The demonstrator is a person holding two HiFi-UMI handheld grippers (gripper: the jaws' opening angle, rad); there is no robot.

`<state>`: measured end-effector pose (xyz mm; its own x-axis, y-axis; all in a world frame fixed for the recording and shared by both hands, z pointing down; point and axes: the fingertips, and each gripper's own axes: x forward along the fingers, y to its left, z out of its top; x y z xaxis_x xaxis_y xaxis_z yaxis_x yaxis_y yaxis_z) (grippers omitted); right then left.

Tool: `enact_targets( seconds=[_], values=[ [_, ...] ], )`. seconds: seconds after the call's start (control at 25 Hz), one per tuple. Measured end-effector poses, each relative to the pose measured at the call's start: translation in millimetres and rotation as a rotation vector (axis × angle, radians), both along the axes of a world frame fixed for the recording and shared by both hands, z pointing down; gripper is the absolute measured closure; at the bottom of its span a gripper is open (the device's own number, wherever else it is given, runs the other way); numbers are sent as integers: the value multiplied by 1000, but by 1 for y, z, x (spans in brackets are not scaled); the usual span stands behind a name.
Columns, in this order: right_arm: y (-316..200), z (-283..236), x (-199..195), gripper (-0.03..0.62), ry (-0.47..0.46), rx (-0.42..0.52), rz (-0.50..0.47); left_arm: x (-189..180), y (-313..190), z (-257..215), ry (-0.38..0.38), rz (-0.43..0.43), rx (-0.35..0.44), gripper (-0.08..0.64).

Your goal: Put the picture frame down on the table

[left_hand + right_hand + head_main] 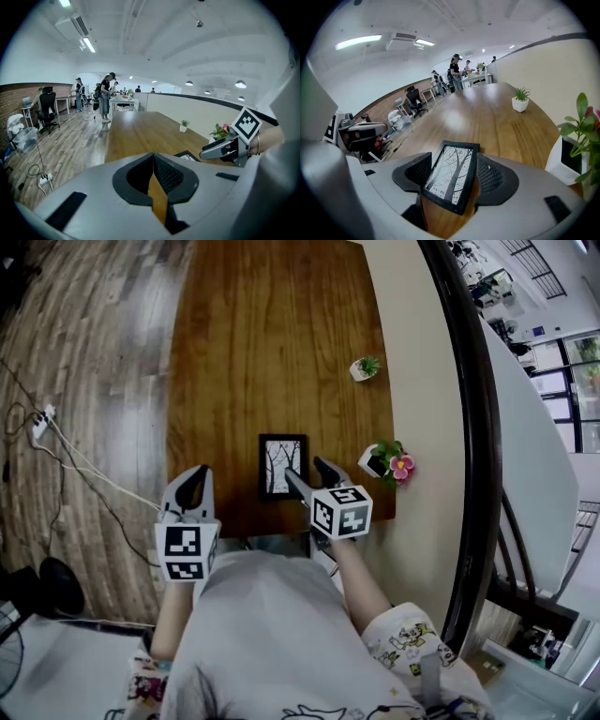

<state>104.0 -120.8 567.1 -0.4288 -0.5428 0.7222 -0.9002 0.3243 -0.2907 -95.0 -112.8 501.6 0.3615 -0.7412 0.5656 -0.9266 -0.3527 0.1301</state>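
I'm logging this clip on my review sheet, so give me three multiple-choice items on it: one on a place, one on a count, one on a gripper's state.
1. Where is the picture frame?
A) between the right gripper's jaws
B) on the floor
C) leaning on a plant pot

2. How many potted plants stand on the table?
A) none
B) two
C) five

3. How do the left gripper's jaws stand?
A) wide apart
B) clamped on a pot
C) together, empty

Key: 1 A, the right gripper view shows it held there; 2 B, a small green plant and a flowering plant; 3 C, the left gripper view shows the tips meeting on nothing.
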Motion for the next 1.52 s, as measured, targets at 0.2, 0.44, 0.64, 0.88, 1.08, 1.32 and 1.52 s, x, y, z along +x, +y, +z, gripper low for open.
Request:
enact_targets(
  seconds=[0.2, 0.44, 0.64, 0.88, 1.08, 1.32, 1.52],
  values=[
    [-6, -24, 2, 310, -14, 51, -20, -5, -4, -15, -9, -21, 24, 555],
    [-16, -56, 2, 310, -50, 131, -40, -9, -12, -32, -18, -38, 63, 555],
    [-18, -95, -3, 310, -63, 237, -99, -7, -16, -57, -20, -42, 118, 555],
    [-25, -139, -3, 313, -76, 348, -124, -7, -19, -81, -22, -45, 164, 555],
    [-26, -170, 1, 432, -65, 443, -122, -1, -20, -99, -10, -29, 204, 555],
    [-21, -199, 9, 536, -84, 565, -94, 11, -16, -113, 9, 0, 227, 555],
    [-18, -208, 21, 577, -69, 615, -61, 20, -14, -112, 24, 22, 218, 555]
  ],
)
